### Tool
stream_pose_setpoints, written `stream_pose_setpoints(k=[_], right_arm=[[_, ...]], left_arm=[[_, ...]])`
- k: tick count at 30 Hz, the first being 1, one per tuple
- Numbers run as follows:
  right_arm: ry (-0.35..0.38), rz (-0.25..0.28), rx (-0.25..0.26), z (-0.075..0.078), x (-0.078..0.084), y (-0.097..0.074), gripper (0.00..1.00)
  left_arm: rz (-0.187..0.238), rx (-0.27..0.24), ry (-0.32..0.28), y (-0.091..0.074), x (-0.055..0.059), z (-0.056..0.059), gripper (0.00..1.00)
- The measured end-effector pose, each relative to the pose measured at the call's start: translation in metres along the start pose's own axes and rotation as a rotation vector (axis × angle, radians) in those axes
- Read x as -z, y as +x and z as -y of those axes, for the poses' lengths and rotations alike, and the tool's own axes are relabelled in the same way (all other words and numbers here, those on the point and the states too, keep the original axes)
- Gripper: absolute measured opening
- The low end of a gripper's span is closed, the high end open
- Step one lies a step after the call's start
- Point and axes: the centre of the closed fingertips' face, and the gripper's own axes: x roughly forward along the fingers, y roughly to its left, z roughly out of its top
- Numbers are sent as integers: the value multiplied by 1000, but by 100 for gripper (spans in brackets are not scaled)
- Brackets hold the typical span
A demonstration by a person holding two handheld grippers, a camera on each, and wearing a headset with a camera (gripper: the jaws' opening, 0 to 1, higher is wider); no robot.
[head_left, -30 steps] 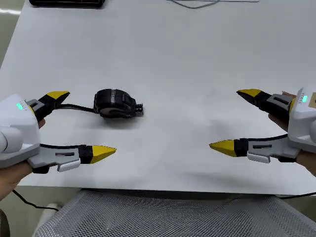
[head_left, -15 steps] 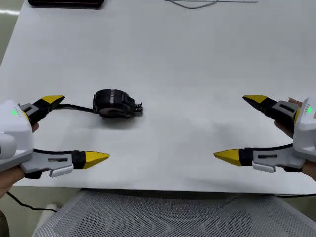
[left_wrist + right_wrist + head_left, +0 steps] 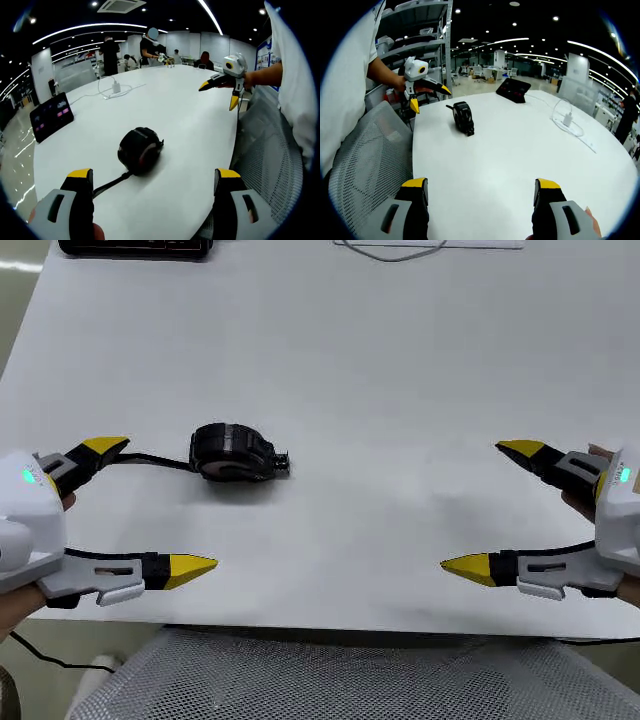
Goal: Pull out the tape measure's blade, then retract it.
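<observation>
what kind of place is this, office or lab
Probably a big open-plan lab or office hall: a long white table, metal shelving beside it, strip lights overhead, and people at the table's far end.

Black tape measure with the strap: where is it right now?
In the head view the black tape measure lies on the white table, left of centre, just ahead of the open left gripper, untouched.
</observation>
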Motion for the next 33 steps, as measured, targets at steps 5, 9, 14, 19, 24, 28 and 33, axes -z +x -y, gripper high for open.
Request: stream_pose_setpoints(k=[5, 9, 14, 19, 24, 28, 33], right_arm=[[-6, -5, -3, 0, 1, -1, 86], [-4, -7, -4, 0, 1, 0, 86], [3, -8, -6, 0, 2, 0, 87], [10, -5, -8, -1, 1, -1, 87], [21, -1, -9, 0, 1, -2, 87], [35, 4, -14, -1, 0, -2, 86], [42, 2, -16, -1, 0, -2, 86]], left_arm=[[-5, 3, 8, -1, 1, 0, 99], [-8, 4, 16, -1, 2, -1, 99], [-8, 4, 24, -1, 1, 0, 99], [-9, 6, 29, -1, 1, 0, 99], [-10, 1, 28, -2, 1, -3, 99], [-7, 1, 27, -3, 1, -3, 99], [-7, 2, 25, -3, 1, -3, 99]])
